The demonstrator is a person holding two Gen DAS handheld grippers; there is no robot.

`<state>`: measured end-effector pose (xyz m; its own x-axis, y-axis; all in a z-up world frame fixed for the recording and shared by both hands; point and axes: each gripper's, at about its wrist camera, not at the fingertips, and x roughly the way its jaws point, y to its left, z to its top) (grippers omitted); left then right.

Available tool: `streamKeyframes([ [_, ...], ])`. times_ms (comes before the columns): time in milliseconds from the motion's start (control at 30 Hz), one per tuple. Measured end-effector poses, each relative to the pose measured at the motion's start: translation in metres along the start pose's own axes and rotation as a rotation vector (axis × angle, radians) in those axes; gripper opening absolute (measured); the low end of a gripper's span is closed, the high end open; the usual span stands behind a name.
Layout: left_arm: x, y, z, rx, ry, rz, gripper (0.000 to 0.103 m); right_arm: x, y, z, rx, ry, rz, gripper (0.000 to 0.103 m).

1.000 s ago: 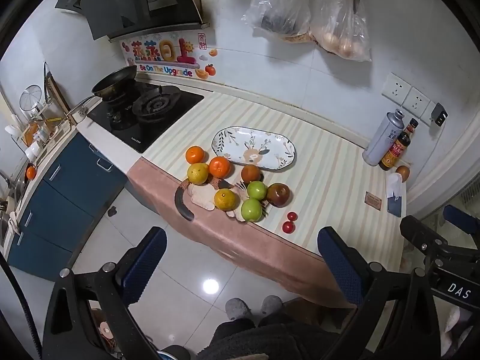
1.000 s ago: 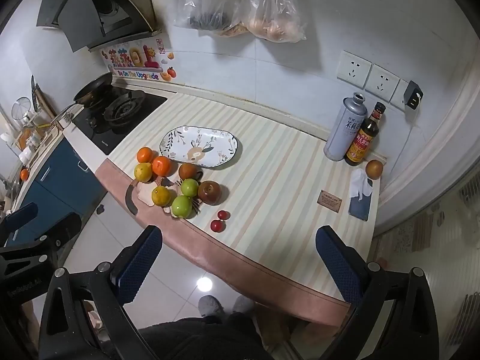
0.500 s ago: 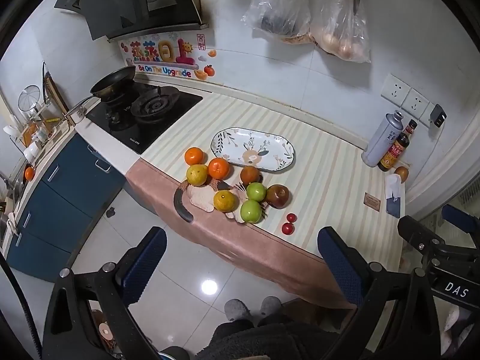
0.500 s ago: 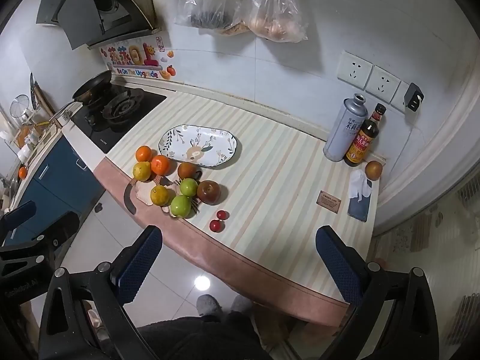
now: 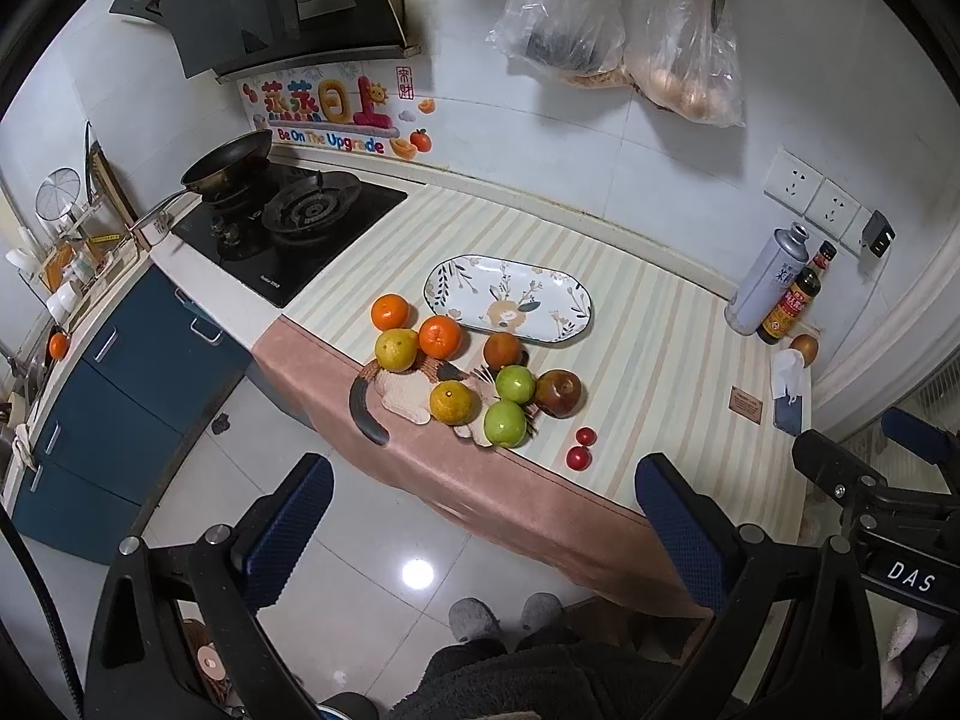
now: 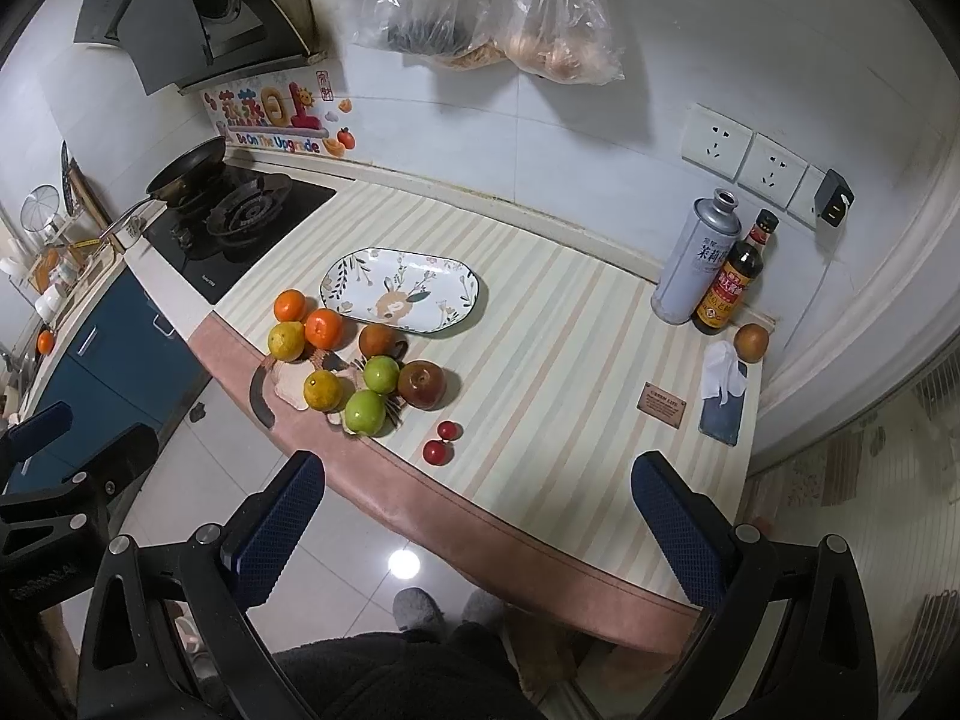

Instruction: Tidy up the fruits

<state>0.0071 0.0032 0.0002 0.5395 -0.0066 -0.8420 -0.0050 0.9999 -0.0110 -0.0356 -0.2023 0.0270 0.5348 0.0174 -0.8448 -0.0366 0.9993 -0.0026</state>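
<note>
Several fruits lie in a cluster near the counter's front edge: oranges (image 5: 441, 336) (image 6: 324, 327), green apples (image 5: 505, 423) (image 6: 364, 411), a dark red apple (image 5: 558, 393) (image 6: 422, 384) and two small red tomatoes (image 5: 578, 457) (image 6: 434, 452). An empty oval patterned plate (image 5: 558, 300) (image 6: 456, 294) sits just behind them. My left gripper (image 5: 480, 528) and right gripper (image 6: 477, 516) are both open and empty, held high in front of the counter, well short of the fruit.
A cat-shaped mat (image 5: 403, 399) lies under the fruit. A gas hob with a pan (image 5: 228, 165) is at the left. A grey can (image 6: 696, 261), sauce bottle (image 6: 729, 285), brown fruit (image 6: 751, 341) and phone (image 6: 723, 414) stand at the right. Bags (image 5: 624, 30) hang on the wall.
Both views have shifted slightly; the fruit and plate have not moved. Both grippers stay open.
</note>
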Motion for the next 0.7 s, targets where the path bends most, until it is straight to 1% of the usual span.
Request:
streamKeyframes([
  [700,-0.0046,0.0034,0.0022,0.001,-0.004,-0.001,0.103,-0.0024,0.0040,0.0010,0.000,-0.004,0.005,0.103],
])
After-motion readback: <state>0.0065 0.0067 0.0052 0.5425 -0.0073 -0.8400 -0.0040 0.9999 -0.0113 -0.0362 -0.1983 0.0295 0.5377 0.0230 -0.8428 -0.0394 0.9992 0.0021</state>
